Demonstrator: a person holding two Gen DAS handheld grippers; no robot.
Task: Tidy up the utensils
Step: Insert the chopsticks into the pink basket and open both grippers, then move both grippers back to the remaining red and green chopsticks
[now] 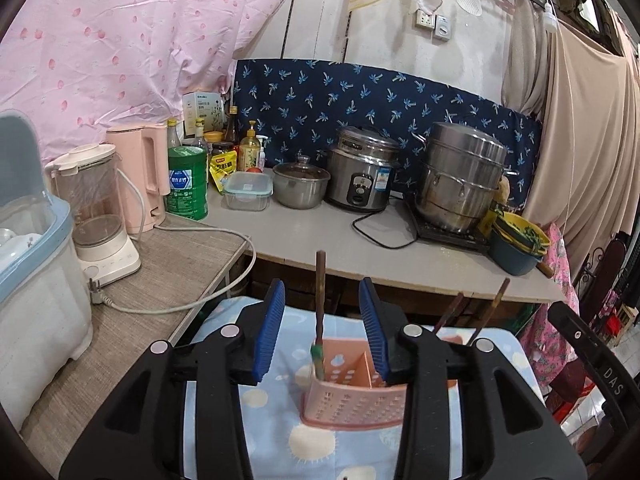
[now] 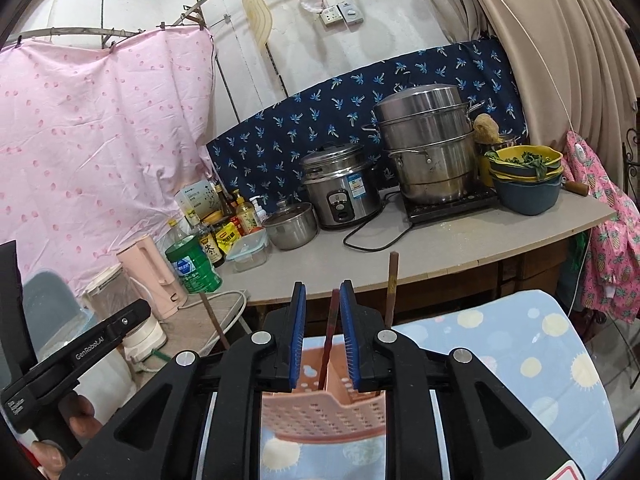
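A pink perforated utensil holder (image 1: 352, 396) stands on a blue cloth with sun prints (image 1: 280, 440). My left gripper (image 1: 322, 284) is open above the holder. A brown chopstick with a green band (image 1: 320, 300) stands upright in the holder's left compartment, between the pads and clear of both. Two more chopsticks (image 1: 494, 304) lean out on the right. In the right wrist view my right gripper (image 2: 323, 287) is open by a narrow gap over the holder (image 2: 320, 412). A dark red chopstick (image 2: 329, 328) stands between its pads without touching them. Another chopstick (image 2: 393, 284) stands to its right.
Behind the cloth runs a grey counter (image 1: 320, 248) with a rice cooker (image 1: 362, 172), a steel steamer pot (image 1: 460, 176), stacked bowls (image 1: 516, 248), a lidded pan, bottles and a black cable. A pink kettle (image 1: 140, 176), a blender and a plastic bin (image 1: 36, 280) stand at the left.
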